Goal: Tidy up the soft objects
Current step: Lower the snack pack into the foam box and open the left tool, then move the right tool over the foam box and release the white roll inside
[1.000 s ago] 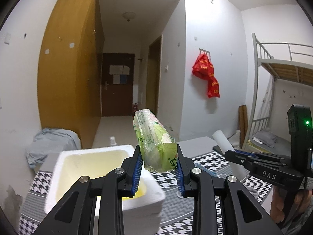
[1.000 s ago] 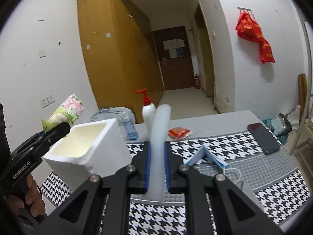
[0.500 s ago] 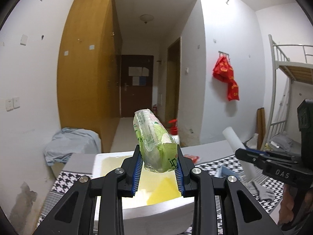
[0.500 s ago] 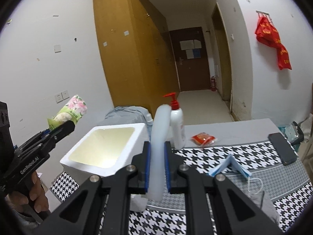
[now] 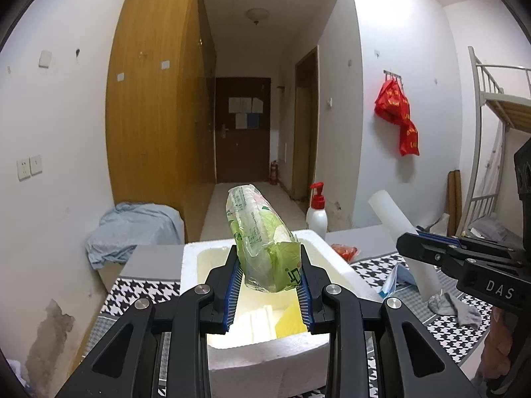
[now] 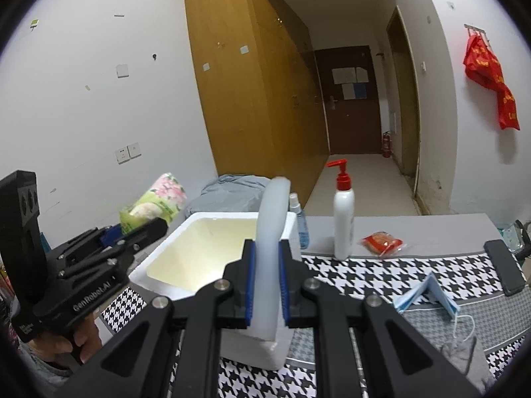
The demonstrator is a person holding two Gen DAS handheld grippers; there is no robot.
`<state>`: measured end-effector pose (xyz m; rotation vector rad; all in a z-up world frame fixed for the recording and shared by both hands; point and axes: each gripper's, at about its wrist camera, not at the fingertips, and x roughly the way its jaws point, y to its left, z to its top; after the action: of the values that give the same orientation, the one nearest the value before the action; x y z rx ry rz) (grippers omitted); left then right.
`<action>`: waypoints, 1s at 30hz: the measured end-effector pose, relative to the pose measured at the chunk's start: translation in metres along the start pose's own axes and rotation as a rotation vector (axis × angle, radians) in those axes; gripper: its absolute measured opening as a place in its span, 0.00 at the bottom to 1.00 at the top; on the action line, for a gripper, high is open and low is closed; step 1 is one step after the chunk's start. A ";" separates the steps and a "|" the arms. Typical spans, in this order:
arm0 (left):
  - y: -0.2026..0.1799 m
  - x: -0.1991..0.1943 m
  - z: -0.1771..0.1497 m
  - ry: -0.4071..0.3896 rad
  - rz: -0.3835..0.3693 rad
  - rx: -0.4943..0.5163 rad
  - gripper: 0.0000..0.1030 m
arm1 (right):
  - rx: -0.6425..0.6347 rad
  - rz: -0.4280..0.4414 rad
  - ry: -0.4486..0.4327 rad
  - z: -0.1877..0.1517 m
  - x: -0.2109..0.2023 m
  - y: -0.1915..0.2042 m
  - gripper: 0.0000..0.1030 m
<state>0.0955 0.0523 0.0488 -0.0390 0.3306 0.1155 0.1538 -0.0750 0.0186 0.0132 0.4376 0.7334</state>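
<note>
My left gripper (image 5: 268, 285) is shut on a green floral tissue pack (image 5: 260, 237), held just above the open white foam box (image 5: 265, 348). Inside the box lie a yellow sponge (image 5: 290, 320) and a white piece. My right gripper (image 6: 267, 285) is shut on a pale white foam tube (image 6: 270, 248) that stands up between its pads, over the near right corner of the foam box (image 6: 186, 285). In the right wrist view the left gripper (image 6: 146, 229) with the tissue pack (image 6: 156, 204) hovers at the box's left side. In the left wrist view the right gripper (image 5: 406, 243) holds the tube (image 5: 398, 232) to the right of the box.
On the houndstooth cloth (image 6: 381, 275) lie a folded blue face mask (image 6: 428, 293), a grey rag (image 6: 464, 355), a black phone (image 6: 504, 265) and a red packet (image 6: 381, 242). A red-pump white bottle (image 6: 343, 222) and a blue spray bottle (image 6: 300, 222) stand behind the box. Grey clothes (image 5: 132, 229) lie left.
Both grippers have shifted toward the foam box, which now sits centred under the left gripper with its inside showing. The tissue pack and the tube stay gripped as before.
</note>
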 end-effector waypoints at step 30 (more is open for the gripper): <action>0.043 -0.010 -0.004 -0.044 0.113 -0.046 0.99 | -0.071 -0.005 0.052 0.008 0.033 0.034 0.16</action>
<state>0.0797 0.0933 0.0478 -0.0635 0.2862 0.2352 0.1567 -0.0273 0.0184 -0.0735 0.4610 0.7455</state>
